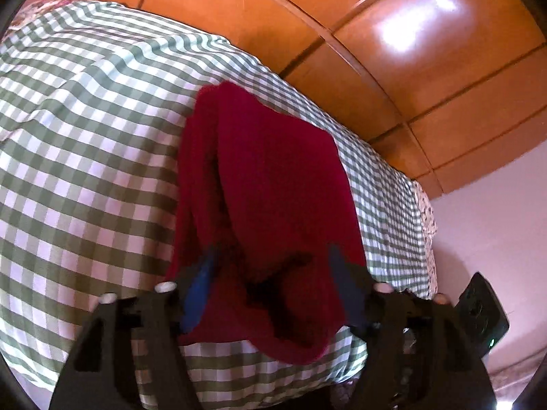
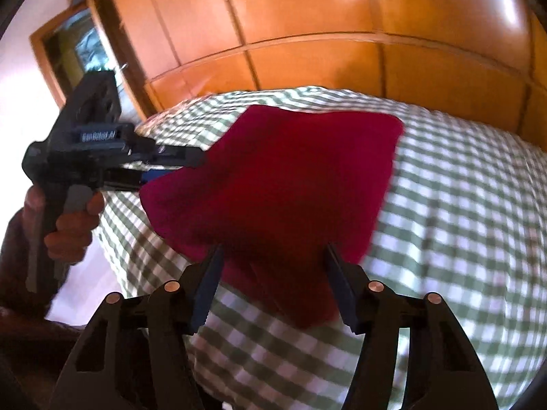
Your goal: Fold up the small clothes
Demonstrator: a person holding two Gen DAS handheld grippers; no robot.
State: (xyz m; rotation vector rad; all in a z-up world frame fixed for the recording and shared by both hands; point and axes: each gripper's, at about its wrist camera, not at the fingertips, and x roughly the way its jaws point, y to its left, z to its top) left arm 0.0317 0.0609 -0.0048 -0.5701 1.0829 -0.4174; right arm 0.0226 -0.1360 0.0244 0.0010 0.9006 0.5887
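The folded red cloth [image 2: 273,184] lies on the checked bed [image 2: 461,222], both the left tool [image 1: 271,266] and the right tool [image 2: 273,266] stand wide and hold nothing, so the next move probably calls for gripping an edge again.

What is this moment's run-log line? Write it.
left gripper: open | right gripper: open | red cloth: folded over, on checked bedcover
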